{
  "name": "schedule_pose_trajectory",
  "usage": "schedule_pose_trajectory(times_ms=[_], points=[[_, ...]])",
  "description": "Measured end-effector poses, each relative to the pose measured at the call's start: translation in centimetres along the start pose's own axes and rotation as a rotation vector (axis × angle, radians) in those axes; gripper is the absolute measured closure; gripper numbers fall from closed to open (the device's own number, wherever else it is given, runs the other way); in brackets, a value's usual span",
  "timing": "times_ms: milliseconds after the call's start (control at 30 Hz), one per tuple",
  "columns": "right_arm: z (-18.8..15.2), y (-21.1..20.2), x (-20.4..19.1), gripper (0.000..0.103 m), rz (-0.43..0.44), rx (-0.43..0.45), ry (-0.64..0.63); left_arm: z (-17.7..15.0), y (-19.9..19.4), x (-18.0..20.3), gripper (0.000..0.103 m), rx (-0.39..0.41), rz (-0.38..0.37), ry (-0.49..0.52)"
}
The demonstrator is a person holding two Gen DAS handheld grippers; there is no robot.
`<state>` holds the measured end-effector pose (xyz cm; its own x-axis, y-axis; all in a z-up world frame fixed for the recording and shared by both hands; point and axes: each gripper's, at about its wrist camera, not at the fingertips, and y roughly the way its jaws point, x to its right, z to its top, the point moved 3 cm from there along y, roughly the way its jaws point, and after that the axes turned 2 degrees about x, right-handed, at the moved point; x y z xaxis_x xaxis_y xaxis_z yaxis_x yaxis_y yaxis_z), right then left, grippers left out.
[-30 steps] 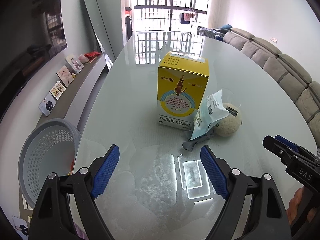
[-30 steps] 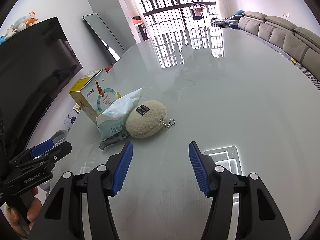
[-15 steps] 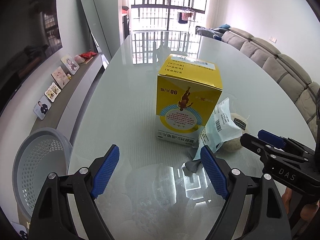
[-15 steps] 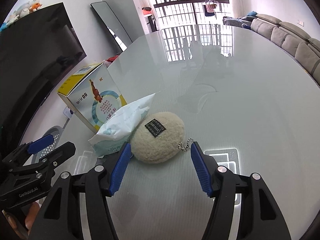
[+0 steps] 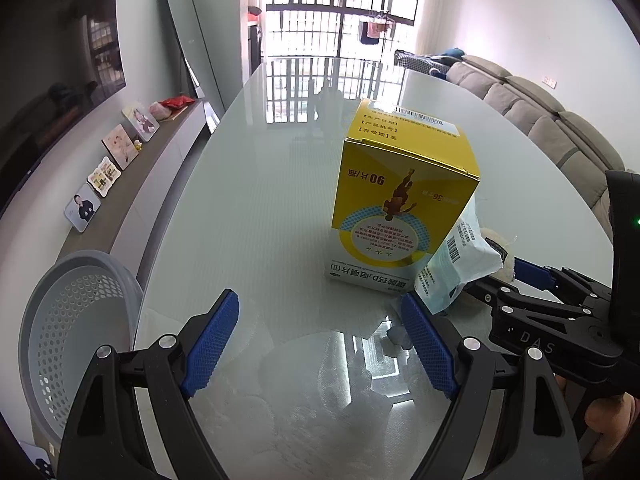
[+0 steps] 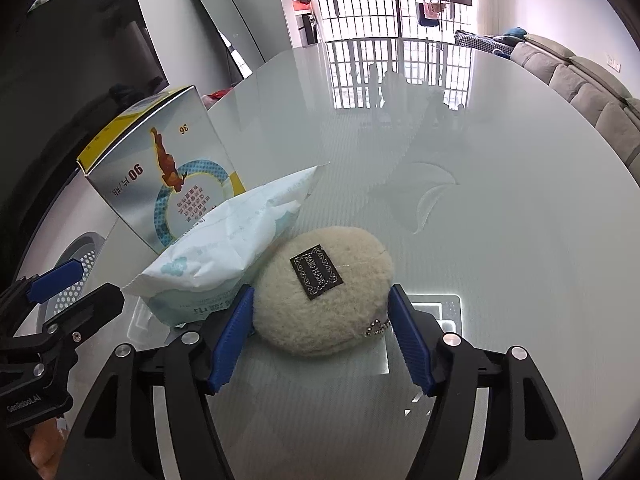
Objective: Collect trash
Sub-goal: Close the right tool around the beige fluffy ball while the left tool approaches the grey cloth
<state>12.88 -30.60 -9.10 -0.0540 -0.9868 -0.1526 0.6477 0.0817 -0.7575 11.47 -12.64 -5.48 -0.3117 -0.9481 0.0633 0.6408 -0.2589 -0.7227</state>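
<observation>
A yellow medicine box [image 5: 404,204] stands upright on the glass table [image 5: 260,200]; it also shows in the right wrist view [image 6: 160,176]. A pale blue wrapper [image 5: 456,264] leans against it, seen too in the right wrist view [image 6: 228,252]. A cream plush pouch [image 6: 324,292] with a black label lies beside the wrapper. My left gripper [image 5: 320,344] is open, just short of the box and wrapper. My right gripper [image 6: 320,336] is open with its fingers on either side of the pouch's near end.
A grey perforated basket [image 5: 72,320] stands below the table's left edge. A low cabinet [image 5: 132,184] with photo frames runs along the left wall. A sofa [image 5: 552,136] lines the right side. The far half of the table [image 6: 480,140] is bare glass.
Both grippers have moved forward. The left one has come close to the box and wrapper; the right one has come up around the plush pouch. Both stay open.
</observation>
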Motion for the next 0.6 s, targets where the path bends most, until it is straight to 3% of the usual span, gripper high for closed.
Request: schedule_pose_trajectory(times_ms=[267, 600], points=[[-0.7, -0.2, 0.5, 0.046, 0.032, 0.014, 0.025, 0.1, -0.2, 0.3, 0.021, 0.005, -0.011, 0.001], [-1.4, -2.5, 3.9, 0.046, 0.012, 0.055, 0.120, 0.0, -0.4, 1.4, 0.021, 0.003, -0.018, 0.018]])
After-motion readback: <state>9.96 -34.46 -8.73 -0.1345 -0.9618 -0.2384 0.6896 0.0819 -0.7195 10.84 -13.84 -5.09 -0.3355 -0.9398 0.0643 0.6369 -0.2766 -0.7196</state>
